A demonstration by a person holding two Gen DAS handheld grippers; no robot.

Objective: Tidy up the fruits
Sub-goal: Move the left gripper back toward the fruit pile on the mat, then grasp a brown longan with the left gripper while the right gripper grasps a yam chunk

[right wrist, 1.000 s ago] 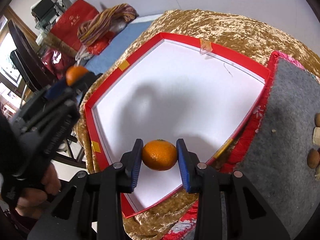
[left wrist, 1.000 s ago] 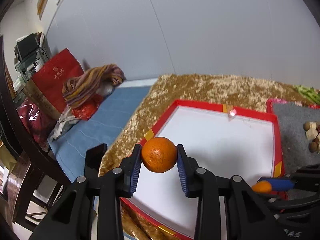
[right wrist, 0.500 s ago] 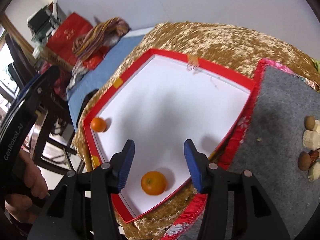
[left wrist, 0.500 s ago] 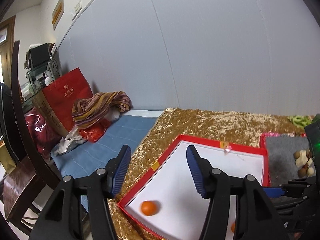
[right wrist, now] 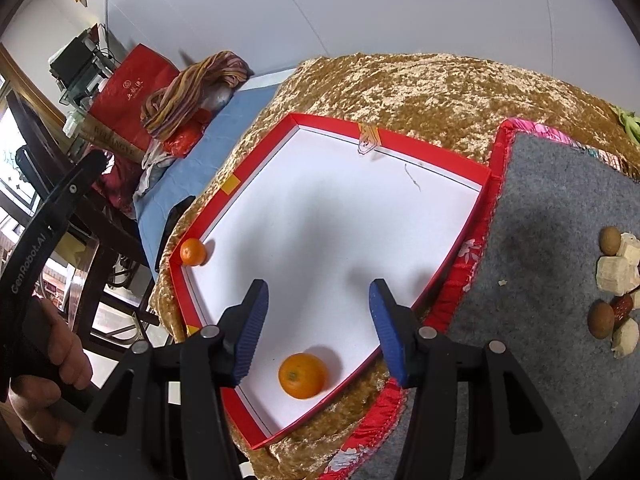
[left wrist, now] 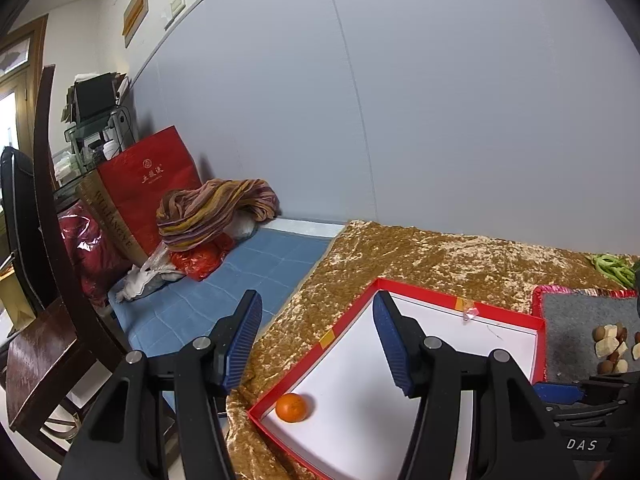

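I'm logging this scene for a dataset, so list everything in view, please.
oranges: two, orange, in the red tray, apart, at its near corners
red tray: one, white inside, on the gold cloth
gold cloth: one, over the table
grey mat: one, right of the tray
nuts and pale chunks: several, on the mat
striped scarf: one, on the blue bedding
red bag: one, by the wall
left hand-held gripper: open, empty
right hand-held gripper: open, empty

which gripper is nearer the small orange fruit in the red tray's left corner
Left. The left gripper hangs just above that orange; the right gripper sits above the tray's opposite corner.
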